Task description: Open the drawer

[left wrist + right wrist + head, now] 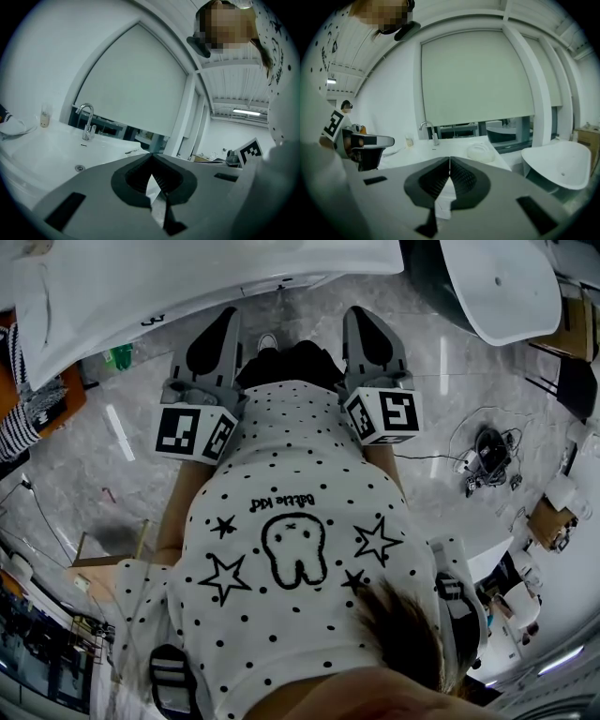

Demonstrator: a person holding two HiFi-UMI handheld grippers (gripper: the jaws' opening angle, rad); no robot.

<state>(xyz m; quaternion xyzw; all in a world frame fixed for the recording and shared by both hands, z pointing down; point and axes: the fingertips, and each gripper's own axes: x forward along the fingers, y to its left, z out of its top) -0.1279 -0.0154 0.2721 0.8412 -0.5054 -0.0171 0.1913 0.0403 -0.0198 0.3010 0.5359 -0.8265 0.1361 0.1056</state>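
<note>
As you look down, your spotty white shirt [281,549] with its black stars is the closest thing. Just past it sit the left cube [192,432] and the right cube [384,415], one on each tool. Your left gripper [225,320] has its jaws pressed tight together with nothing between them. Your right gripper [364,317] is just the same (only a thin line shows where the tips meet). Both point forward, side by side and a little apart, over the grey shiny floor [309,306]. Ahead and to the left is a white sink counter [187,287] with a silver tap [86,119] and a small cup [44,117] near the wall. A round white lump [480,152] lies on the counter too. To the right stands a white tub [558,161]. Behind the counter a big pale blind [136,89] covers the window. Your views do not show the drawer, so you cannot tell where it is.
</note>
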